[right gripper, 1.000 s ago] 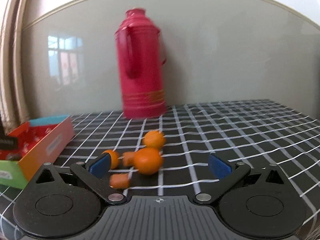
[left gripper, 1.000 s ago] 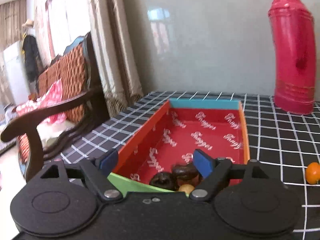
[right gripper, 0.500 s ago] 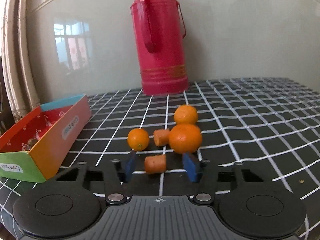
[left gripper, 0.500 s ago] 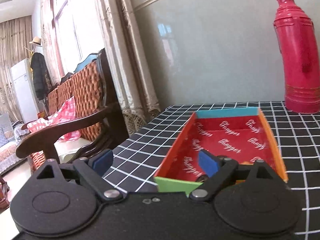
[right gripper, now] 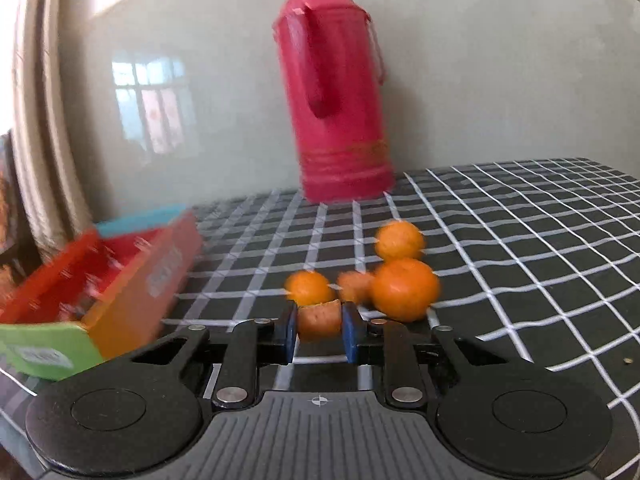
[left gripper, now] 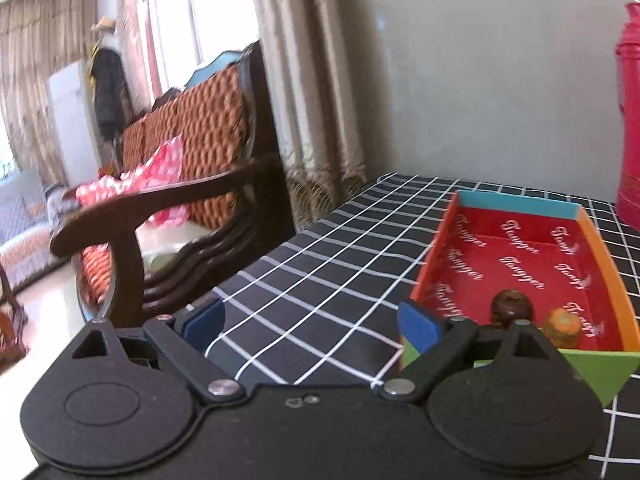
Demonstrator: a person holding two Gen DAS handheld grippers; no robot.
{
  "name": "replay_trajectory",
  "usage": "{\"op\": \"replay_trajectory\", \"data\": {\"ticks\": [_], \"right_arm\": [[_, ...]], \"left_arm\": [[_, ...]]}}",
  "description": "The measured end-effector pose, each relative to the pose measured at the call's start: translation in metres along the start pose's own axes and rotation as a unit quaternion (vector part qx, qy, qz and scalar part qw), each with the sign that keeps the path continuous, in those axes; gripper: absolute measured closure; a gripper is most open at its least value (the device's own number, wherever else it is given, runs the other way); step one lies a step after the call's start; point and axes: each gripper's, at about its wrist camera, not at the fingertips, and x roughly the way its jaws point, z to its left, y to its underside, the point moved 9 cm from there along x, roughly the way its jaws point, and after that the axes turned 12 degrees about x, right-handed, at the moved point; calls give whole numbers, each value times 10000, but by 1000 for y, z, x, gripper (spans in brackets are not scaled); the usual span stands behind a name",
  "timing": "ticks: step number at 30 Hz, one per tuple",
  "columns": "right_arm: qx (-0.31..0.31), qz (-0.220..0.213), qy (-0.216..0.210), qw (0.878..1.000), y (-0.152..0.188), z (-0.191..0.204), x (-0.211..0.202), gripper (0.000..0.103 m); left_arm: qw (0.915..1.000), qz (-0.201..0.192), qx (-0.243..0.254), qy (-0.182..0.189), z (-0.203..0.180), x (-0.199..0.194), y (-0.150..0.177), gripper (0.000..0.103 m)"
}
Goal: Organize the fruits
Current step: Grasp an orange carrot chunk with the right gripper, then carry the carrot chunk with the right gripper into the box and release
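Your right hand-held gripper (right gripper: 319, 334) is clamped on a small orange fruit piece (right gripper: 319, 321) just above the black grid-cloth bench (right gripper: 520, 248), with three oranges (right gripper: 404, 289) just beyond. Your left hand-held gripper (left gripper: 310, 322) is spread apart beside the red tray (left gripper: 596, 252). A wooden armchair (left gripper: 192, 184) and curtains (left gripper: 304, 80) stand left; a red thermos (right gripper: 336, 92) stands against the wall.

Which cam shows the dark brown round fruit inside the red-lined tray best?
Left wrist: the dark brown round fruit sits unblocked and fairly sharp on the floor of the red-lined tray, beside an orange piece. In the right wrist view the tray is motion-blurred and its contents cannot be made out.
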Motion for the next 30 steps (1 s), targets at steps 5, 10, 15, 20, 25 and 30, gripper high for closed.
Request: {"op": "replay_trajectory", "data": {"ticks": [5,10,15,20,25,30], "right_arm": [[-263,-297,-593,9974,-3,38,-19,79],[-459,-233,-1007,9936,5,73,-21,79],[-740,-97,-1328,9883,17,110,-15,79],[-1038,6,-1540,9826,30,145,-2,79],[-1248,128,-1643,9784,41,167,11,79],[-1384,110,-1575,9777,46,170,13,33]], "left_arm": [[9997,127,-89,-167,20,3,9,16],[9989,305,-226,-278,44,10,19,16],[9977,418,-372,-386,65,15,26,16],[9967,493,-476,-425,78,18,31,16],[9966,506,-480,-437,82,19,32,16],[9967,501,-470,-420,79,18,31,16]]}}
